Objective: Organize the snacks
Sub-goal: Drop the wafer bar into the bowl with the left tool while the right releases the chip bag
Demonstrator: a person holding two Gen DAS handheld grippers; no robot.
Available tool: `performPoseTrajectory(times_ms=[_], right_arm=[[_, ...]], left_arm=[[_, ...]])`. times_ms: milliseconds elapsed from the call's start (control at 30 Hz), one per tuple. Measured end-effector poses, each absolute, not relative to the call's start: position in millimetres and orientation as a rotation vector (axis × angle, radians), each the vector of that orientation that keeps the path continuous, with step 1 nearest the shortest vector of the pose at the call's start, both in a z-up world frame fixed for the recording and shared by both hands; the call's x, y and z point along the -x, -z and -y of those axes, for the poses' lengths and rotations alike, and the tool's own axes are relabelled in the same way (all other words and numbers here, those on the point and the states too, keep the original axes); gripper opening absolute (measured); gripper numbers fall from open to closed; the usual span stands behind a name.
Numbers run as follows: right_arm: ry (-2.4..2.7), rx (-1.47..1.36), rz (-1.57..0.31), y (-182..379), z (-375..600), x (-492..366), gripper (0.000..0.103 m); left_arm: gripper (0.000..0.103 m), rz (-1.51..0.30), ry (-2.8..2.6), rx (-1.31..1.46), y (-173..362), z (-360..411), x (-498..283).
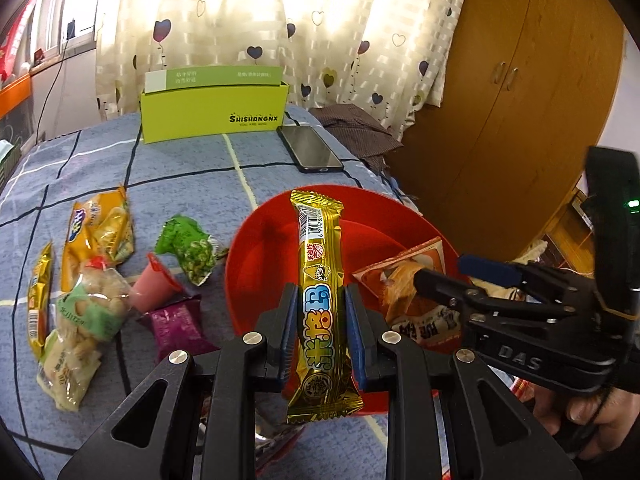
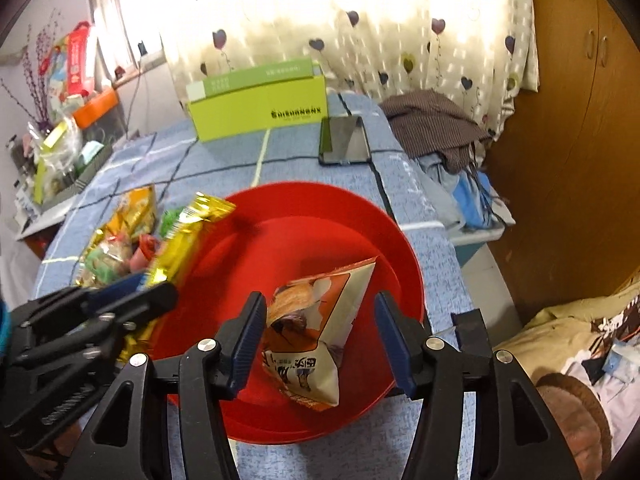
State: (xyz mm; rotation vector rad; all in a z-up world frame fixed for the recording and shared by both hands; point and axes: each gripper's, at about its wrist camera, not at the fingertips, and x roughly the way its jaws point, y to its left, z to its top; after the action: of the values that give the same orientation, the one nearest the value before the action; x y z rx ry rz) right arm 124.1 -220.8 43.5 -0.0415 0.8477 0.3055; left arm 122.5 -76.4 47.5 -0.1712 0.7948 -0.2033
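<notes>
Gold snack bar (image 1: 320, 300) clamped in left gripper (image 1: 320, 322) over red bowl (image 1: 260, 248); right gripper (image 2: 320, 338) open around orange packet (image 2: 316, 332).

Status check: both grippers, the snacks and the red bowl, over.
Left gripper shut on gold snack bar, held above red bowl. Right gripper open, orange packet between its jaws, in the bowl. Nothing in the way.

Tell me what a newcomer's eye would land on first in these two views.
First, the big red bowl on the blue checked cloth, in the middle of both views. Next, the shiny gold snack bar clamped in the left gripper over the bowl, and the orange snack packet in the bowl between the open fingers of the right gripper. Behind stands a lime-green box.
</notes>
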Motion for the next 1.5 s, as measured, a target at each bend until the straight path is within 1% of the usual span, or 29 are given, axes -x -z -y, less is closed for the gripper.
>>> performPoseTrajectory(times_ms=[533, 600, 667, 833, 1033, 1500], right_arm=[[-0.354, 0.002, -0.820, -51.3, 221.5, -119.6, 0.056], [-0.356, 0.000, -0.814, -52.5, 220.9, -119.2, 0.056], [-0.357, -0.005, -0.805, -54.3, 221.1, -117.7, 0.056], [-0.392, 0.003, -0.771, -61.3, 215.0, -111.8, 0.056], [-0.464, 0.040, -0.748, -66.4, 197.3, -102.1, 0.056], [-0.580, 0.106, -0.749, -64.1, 164.5, -87.8, 0.056]], left_arm=[[0.024, -0.896, 0.231, 0.178, -17.8, 97.0, -146.8], [0.027, -0.895, 0.233, 0.175, -18.1, 97.2, -146.6], [0.035, -0.888, 0.244, 0.178, -21.0, 95.6, -144.8], [0.035, -0.819, 0.229, 0.187, -40.4, 78.5, -124.1], [0.035, -0.779, 0.172, 0.189, -52.1, 52.0, -104.8], [0.035, -0.788, 0.053, 0.218, -45.5, 4.8, -75.3]])
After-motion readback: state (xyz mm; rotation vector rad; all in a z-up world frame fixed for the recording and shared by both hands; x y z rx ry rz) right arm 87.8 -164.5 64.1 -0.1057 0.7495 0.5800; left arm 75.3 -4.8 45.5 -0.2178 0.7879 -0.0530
